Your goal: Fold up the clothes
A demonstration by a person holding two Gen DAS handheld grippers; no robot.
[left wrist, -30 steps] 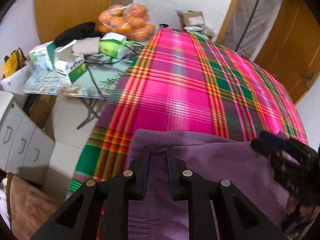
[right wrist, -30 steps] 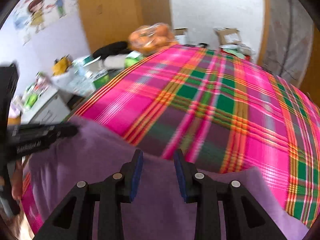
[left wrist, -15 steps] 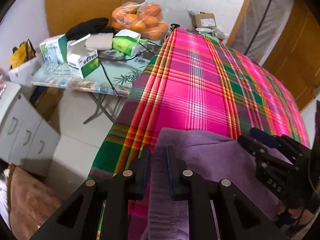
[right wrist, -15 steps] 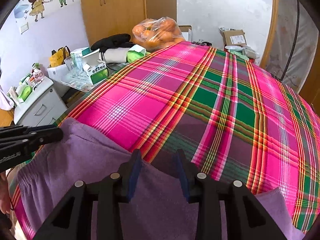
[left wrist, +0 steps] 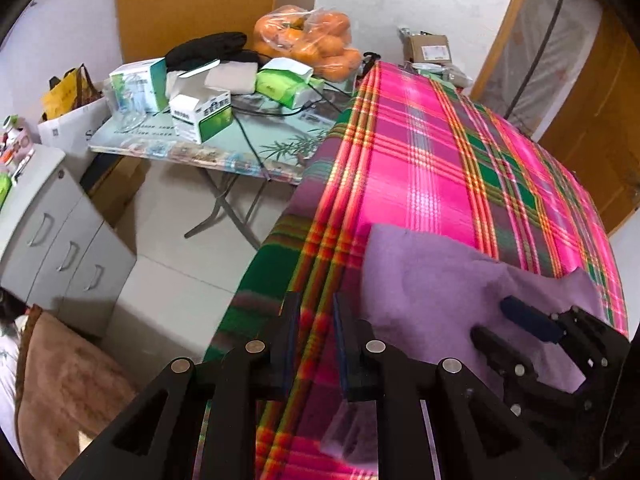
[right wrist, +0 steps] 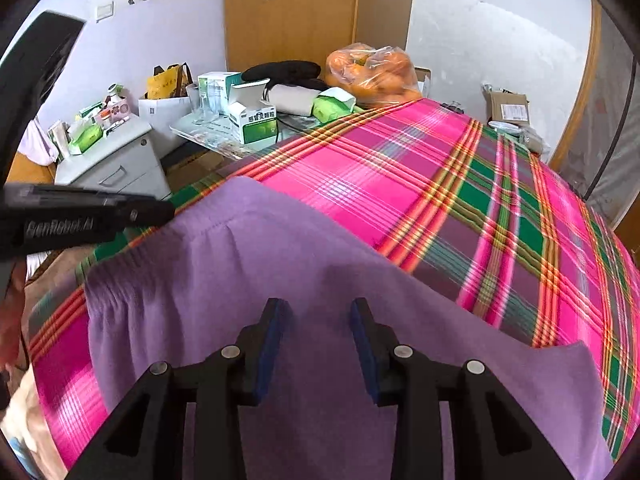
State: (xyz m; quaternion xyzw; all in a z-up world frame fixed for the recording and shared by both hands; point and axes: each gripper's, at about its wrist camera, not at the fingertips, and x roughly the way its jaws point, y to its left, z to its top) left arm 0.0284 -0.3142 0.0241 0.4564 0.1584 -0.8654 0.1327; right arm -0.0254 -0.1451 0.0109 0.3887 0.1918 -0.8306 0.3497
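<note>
**A:** Looking along your left gripper [left wrist: 314, 312], you have its jaws a narrow gap apart with nothing between them; only the plaid bedcover [left wrist: 424, 168] shows through the gap. The purple garment [left wrist: 436, 280] lies just to the right of it, flat on the bed, near the edge closest to you.

**B:** And my right gripper [right wrist: 318, 320]?

**A:** Your right jaws stand wider apart, hovering over the middle of the garment [right wrist: 256, 264], holding none of it. I cannot tell whether the pads touch the cloth.

**B:** Why is it lying like that?

**A:** My reading: you spread it flat so its edges are easy to find. The gathered, elastic-looking band [right wrist: 120, 300] sits at your left side, and the far edge runs diagonally across the plaid. That suits a fold across the middle.

**B:** So where am I in the task?

**A:** Early, I would judge; no fold shows in either view. You have one gripper off the garment's left corner and one above its centre, which looks like you are choosing where to pinch.

**B:** Anything to watch?

**A:** The cluttered side table [left wrist: 168, 148] with boxes and a bag of oranges [left wrist: 308, 40] stands well apart, so it should not interfere. The soft cloth may bunch when you pinch it
</note>
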